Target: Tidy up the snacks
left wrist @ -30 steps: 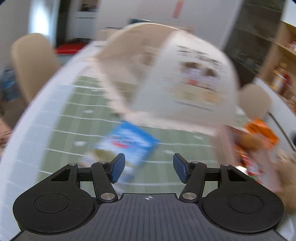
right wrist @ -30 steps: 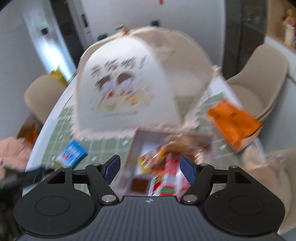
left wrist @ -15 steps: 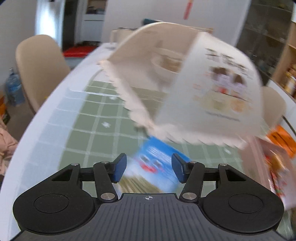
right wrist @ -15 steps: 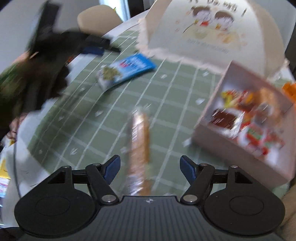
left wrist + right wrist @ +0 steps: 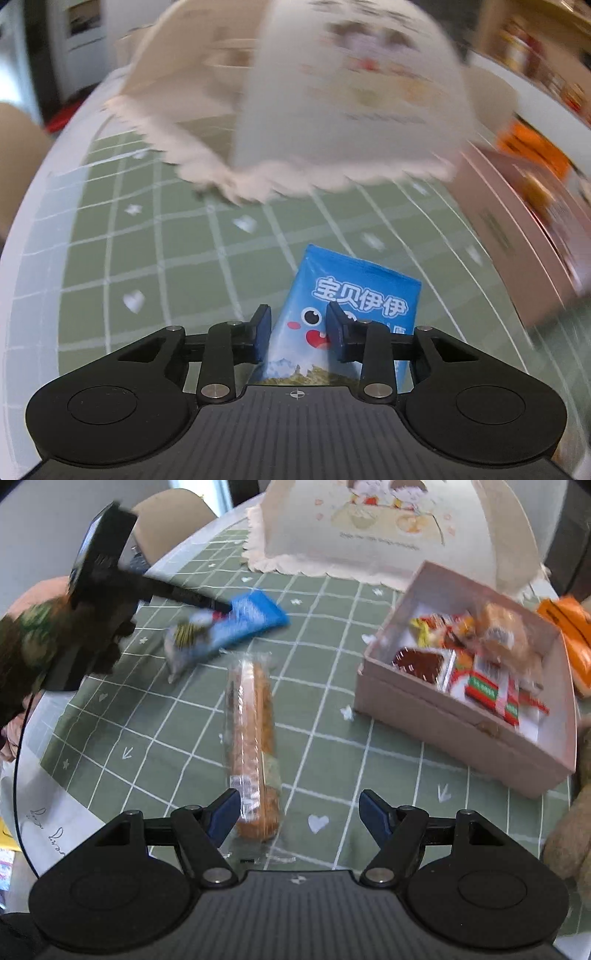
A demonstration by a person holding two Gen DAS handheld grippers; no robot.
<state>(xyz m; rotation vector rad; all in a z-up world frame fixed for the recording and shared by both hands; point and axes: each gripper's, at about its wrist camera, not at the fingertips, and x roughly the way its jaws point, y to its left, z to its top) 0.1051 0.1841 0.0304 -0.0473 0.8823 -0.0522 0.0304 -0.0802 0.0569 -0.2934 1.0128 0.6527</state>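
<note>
A blue snack packet (image 5: 351,295) stands tilted between my left gripper's (image 5: 298,330) pads, and the jaws are closing on it. From the right wrist view the left gripper (image 5: 221,607) pinches the same blue packet (image 5: 251,618), which is blurred by motion. My right gripper (image 5: 295,812) hangs open low over the green checked tablecloth (image 5: 166,738). A long orange snack bar (image 5: 251,731) in clear wrap lies there, its near end just inside the left finger. A pink box (image 5: 461,720) holding several snacks sits to the right.
A white mesh food cover (image 5: 369,535) with a cartoon print fills the table's far side. An orange packet (image 5: 569,627) lies beyond the pink box. A brown plush toy (image 5: 569,830) sits at the right edge. A beige chair (image 5: 170,520) stands behind the table.
My left gripper dropped onto the blue packet and its jaws narrowed around it. The right gripper swung from over the pink box down to the orange snack bar, jaws unchanged.
</note>
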